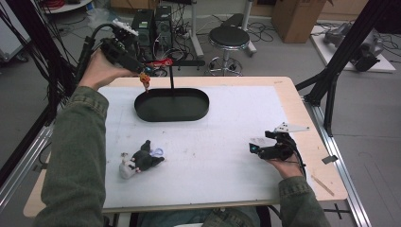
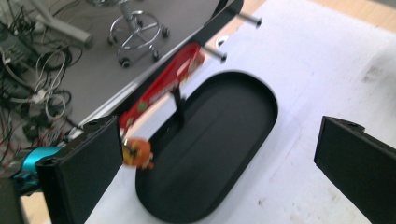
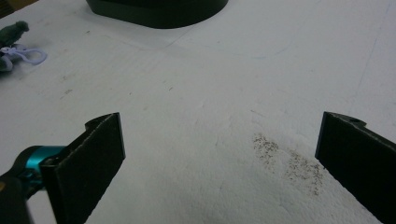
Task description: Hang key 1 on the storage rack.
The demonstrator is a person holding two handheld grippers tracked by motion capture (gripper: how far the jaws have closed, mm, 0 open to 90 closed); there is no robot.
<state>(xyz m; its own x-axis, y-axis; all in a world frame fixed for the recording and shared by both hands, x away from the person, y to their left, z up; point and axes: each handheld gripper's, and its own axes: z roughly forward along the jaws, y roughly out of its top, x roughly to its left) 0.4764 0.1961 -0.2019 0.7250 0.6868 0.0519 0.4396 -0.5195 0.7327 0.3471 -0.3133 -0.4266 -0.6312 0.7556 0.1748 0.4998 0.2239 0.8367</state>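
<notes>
Two hand-held grippers spread wide, left point(image 2: 217, 163) beside orange charm point(image 2: 137, 153), right point(image 3: 219, 158) over bare mat point(image 3: 210, 84).

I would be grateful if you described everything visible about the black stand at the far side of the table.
The black stand has a shallow oval base tray with a raised rim, looking like matte metal or plastic, resting flat on the white table cover. A thin upright post rises from it to a horizontal bar with small pegs. A red strap hangs on the bar with a small orange charm dangling below. The left gripper is raised beside it, fingers open.
</notes>
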